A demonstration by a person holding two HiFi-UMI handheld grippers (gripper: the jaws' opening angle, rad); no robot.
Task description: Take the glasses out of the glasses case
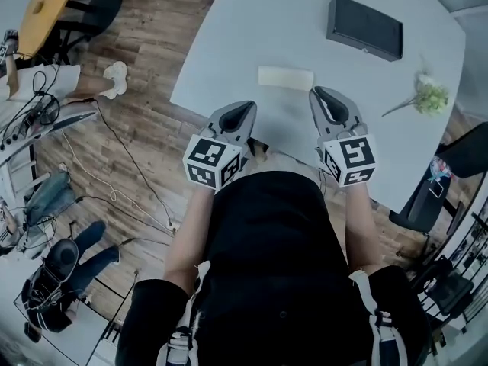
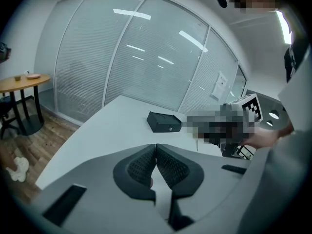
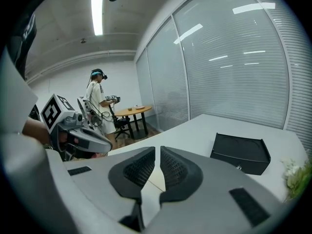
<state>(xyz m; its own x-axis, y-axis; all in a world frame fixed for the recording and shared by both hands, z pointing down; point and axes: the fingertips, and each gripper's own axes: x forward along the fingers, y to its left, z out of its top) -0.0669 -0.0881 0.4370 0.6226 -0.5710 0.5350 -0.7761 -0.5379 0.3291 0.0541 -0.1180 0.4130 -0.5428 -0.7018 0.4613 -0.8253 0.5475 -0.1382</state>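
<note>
1. My left claw [image 2: 155, 150] is fully closed with nothing in it, hovering at the near edge of the white bench [image 1: 252, 29].
2. My right claw [image 3: 157, 152] is parted by only a sliver and is also empty, alongside the left one.
3. The black glasses case [image 1: 364, 27] lies shut on the far right of the bench, well apart from both claws. No glasses show.
4. I judge this to be the approach, with nothing touched yet. Next I should reach across, spread the claws, steady the case with one and lift its lid with the other.
</note>
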